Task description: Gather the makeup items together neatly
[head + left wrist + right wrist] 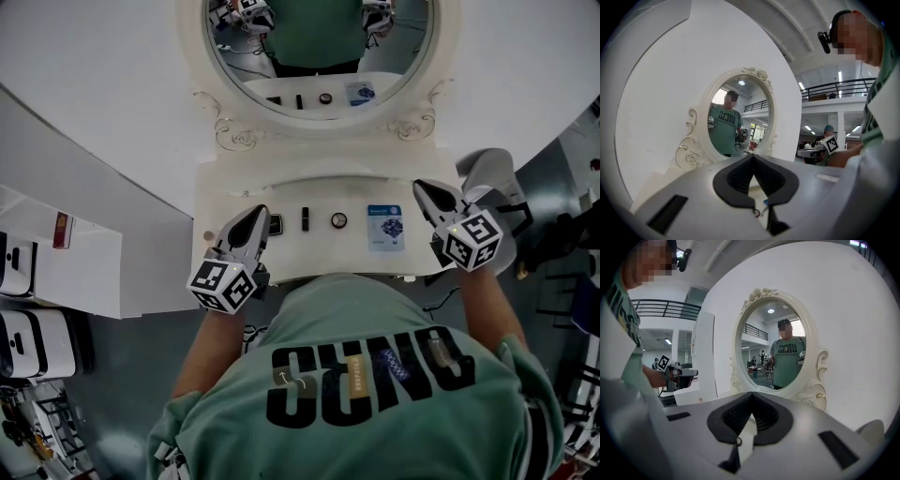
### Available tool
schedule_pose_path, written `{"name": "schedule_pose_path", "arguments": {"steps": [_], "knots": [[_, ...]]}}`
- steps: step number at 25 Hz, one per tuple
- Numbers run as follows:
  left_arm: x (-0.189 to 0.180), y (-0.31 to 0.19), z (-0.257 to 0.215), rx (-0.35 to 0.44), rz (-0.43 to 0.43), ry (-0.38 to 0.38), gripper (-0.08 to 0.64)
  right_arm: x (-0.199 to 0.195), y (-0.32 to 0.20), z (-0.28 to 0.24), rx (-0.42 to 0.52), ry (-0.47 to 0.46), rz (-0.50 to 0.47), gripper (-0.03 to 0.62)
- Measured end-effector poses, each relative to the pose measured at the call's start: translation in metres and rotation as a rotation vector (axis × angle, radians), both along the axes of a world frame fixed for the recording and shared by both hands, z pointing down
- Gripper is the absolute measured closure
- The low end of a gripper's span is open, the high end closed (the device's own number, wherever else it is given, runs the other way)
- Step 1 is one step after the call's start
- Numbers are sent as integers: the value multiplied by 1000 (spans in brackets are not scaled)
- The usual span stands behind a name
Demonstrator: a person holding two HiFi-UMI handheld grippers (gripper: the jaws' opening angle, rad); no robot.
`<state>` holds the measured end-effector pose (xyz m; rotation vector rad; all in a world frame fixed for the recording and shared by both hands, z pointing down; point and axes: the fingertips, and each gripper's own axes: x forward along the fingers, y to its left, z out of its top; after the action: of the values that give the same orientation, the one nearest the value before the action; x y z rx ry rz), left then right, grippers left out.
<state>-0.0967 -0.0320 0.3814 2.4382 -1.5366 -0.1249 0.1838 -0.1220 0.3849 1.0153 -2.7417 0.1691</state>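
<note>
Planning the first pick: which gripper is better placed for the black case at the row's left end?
Left, probably. The left gripper sits beside the black case; the right gripper is beyond the blue packet at the other end.

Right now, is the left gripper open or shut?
Shut. In its own view the left gripper has its jaw tips meeting, with nothing held between them.
</note>
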Motion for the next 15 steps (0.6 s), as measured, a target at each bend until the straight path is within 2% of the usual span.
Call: {"name": "schedule_pose_path", "arguments": {"steps": [15], "knots": [[0, 7, 0, 4, -7, 1, 551, -3, 4, 2, 3, 6, -17, 598]]}}
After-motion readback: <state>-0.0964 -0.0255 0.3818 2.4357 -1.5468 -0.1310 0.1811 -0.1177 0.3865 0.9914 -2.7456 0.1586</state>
